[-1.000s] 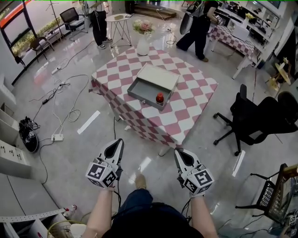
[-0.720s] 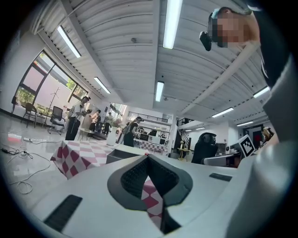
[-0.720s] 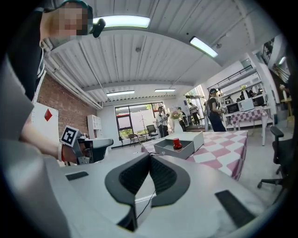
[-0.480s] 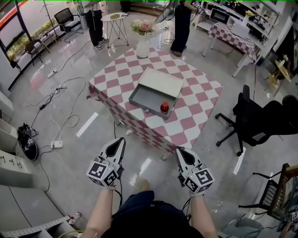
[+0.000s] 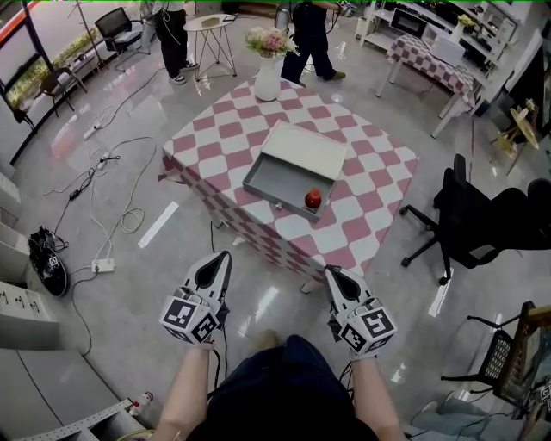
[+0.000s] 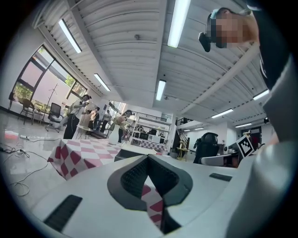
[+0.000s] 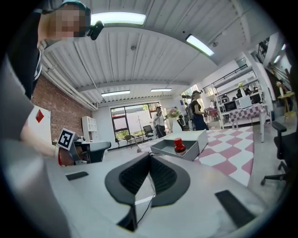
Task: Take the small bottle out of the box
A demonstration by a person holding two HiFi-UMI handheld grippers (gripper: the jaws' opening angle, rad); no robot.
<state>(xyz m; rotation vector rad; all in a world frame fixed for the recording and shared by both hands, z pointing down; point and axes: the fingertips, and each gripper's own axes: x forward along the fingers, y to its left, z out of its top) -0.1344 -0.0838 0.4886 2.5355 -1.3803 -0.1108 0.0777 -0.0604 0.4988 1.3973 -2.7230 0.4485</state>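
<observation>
A small red bottle [image 5: 312,199] stands in the near right corner of an open grey box [image 5: 280,177], which lies on a table with a red-and-white checked cloth [image 5: 224,129]. My two grippers are held side by side over the floor, short of the table and pointing towards it. The left gripper [image 5: 225,256] has its jaws shut with nothing in them; in its own view [image 6: 148,157] the tips meet in front of the checked cloth. The right gripper [image 5: 328,270] is shut and empty too. Its own view [image 7: 150,155] shows the bottle [image 7: 179,145] and box [image 7: 164,148] ahead, slightly to the right.
A white vase of flowers [image 5: 268,77] stands at the table's far corner. A black office chair [image 5: 482,224] is right of the table. Cables [image 5: 112,189] trail over the floor at left. People [image 5: 306,34] stand beyond, near a round table [image 5: 211,26].
The table with box and bottle has come closer in the head view as I walk towards it. Both grippers stay shut and side by side. A person at the back has walked left.
</observation>
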